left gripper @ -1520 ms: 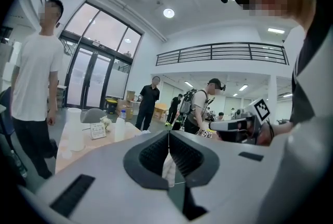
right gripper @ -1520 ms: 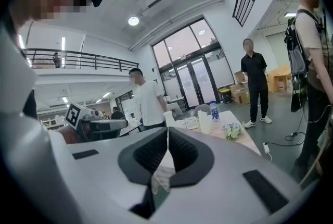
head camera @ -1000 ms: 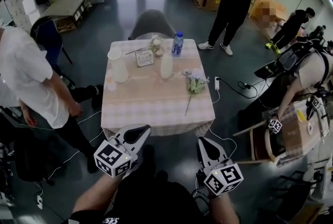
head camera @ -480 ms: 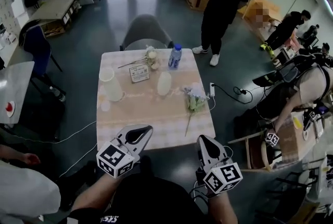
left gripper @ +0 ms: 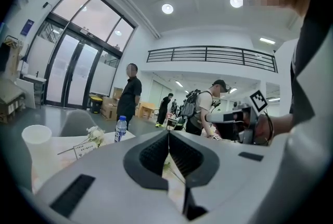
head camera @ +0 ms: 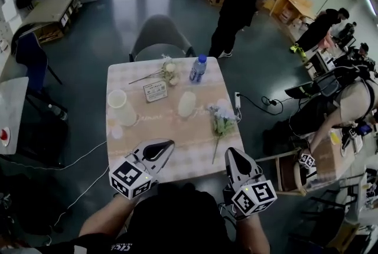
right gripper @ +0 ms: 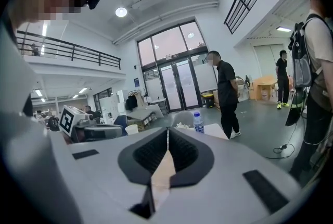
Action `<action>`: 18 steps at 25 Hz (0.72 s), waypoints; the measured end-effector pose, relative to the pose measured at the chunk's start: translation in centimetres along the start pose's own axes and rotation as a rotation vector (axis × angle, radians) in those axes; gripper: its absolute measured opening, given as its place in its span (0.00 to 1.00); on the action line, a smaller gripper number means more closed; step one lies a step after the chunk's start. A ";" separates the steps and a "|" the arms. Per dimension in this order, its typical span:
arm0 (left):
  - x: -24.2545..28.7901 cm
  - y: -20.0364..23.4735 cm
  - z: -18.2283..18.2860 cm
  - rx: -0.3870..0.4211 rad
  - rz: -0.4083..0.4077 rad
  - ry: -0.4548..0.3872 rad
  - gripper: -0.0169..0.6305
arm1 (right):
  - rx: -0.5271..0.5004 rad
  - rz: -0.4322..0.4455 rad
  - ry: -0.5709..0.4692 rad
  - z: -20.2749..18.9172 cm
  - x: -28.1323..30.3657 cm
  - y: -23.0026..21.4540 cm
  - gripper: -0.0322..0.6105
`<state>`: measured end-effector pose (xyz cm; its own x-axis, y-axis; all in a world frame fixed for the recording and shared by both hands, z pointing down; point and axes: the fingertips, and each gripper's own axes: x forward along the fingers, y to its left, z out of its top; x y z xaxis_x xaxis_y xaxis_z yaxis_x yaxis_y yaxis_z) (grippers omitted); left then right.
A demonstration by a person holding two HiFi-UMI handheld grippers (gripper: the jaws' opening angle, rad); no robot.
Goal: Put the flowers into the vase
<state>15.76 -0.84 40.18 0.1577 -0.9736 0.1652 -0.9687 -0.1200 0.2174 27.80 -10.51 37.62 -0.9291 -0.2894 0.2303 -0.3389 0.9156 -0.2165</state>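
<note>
Left tool (head camera: 168, 145) and right tool (head camera: 231, 152), both closed and empty, at the tabletop's (head camera: 177, 136) near edge. Flowers (head camera: 221, 121) lie by its right edge, near the vase (head camera: 186, 104).

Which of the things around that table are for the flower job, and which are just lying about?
For the job: flowers; second bunch; vase; left tongs and right tongs, both shut, empty.
Lying about: bottle; card; white cup, perhaps a second vase; power strip; chair.
</note>
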 end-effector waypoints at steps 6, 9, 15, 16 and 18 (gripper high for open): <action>2.3 2.5 -0.3 -0.004 0.014 0.023 0.04 | 0.007 -0.006 0.032 -0.4 2.6 -2.0 0.09; 3.7 3.6 -0.4 -0.005 0.041 0.029 0.05 | 0.015 -0.002 0.050 -0.7 3.7 -3.9 0.09; 7.2 5.5 -0.5 -0.029 0.104 0.039 0.05 | 0.033 -0.002 0.121 -1.9 6.1 -9.0 0.09; 7.9 5.7 -0.5 -0.035 0.115 0.041 0.05 | 0.041 0.002 0.137 -2.4 6.5 -9.9 0.09; 9.1 6.1 -0.4 -0.046 0.134 0.033 0.05 | 0.062 0.017 0.169 -3.4 7.2 -11.3 0.09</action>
<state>11.41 -10.38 43.40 0.0346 -0.9733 0.2271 -0.9719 0.0202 0.2347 25.44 -21.97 44.98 -0.8987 -0.2179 0.3807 -0.3362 0.8996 -0.2788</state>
